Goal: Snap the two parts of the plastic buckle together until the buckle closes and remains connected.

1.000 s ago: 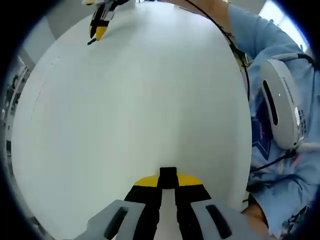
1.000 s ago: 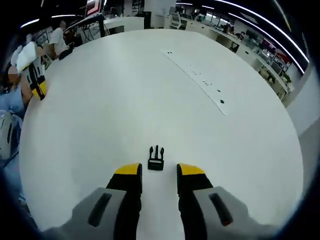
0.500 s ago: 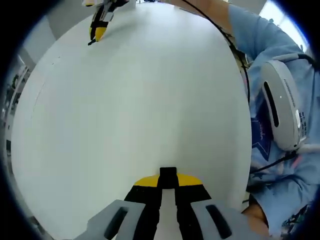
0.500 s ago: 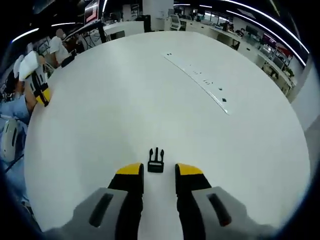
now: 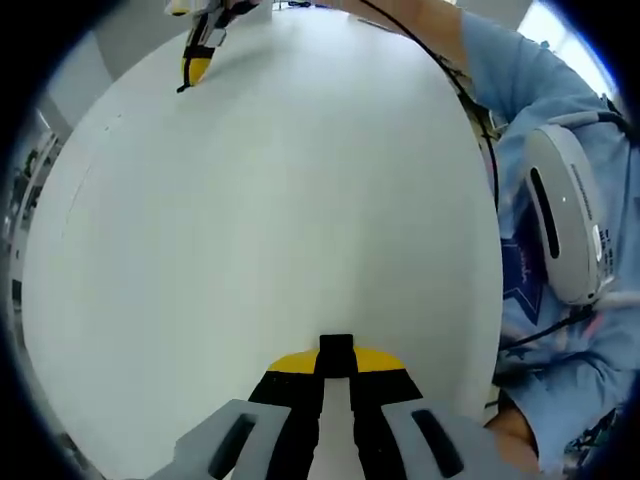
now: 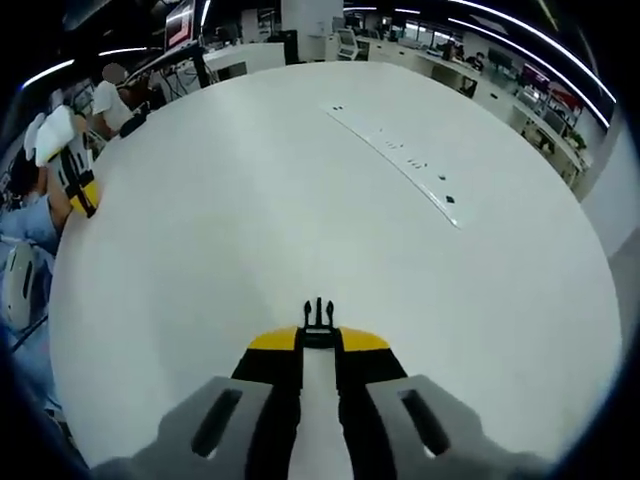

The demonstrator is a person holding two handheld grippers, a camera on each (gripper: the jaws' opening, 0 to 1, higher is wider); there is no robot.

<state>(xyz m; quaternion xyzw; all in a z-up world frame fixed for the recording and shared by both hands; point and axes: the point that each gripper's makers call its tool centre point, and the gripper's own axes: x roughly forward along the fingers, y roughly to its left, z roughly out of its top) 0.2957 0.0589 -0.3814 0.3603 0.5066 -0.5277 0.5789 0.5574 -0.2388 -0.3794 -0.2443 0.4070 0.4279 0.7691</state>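
White round table (image 6: 250,180), office desks (image 6: 440,60), ceiling light strips (image 6: 520,35)

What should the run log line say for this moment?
left gripper: shut on socket half | right gripper: shut on pronged half | halves: apart | table: white

Your right gripper (image 6: 318,341) just closed up: half a second ago the jaws sat apart with the pronged buckle piece (image 6: 318,318) loose between the tips, and now they're pinched on it, prongs poking out toward 12 o'clock.
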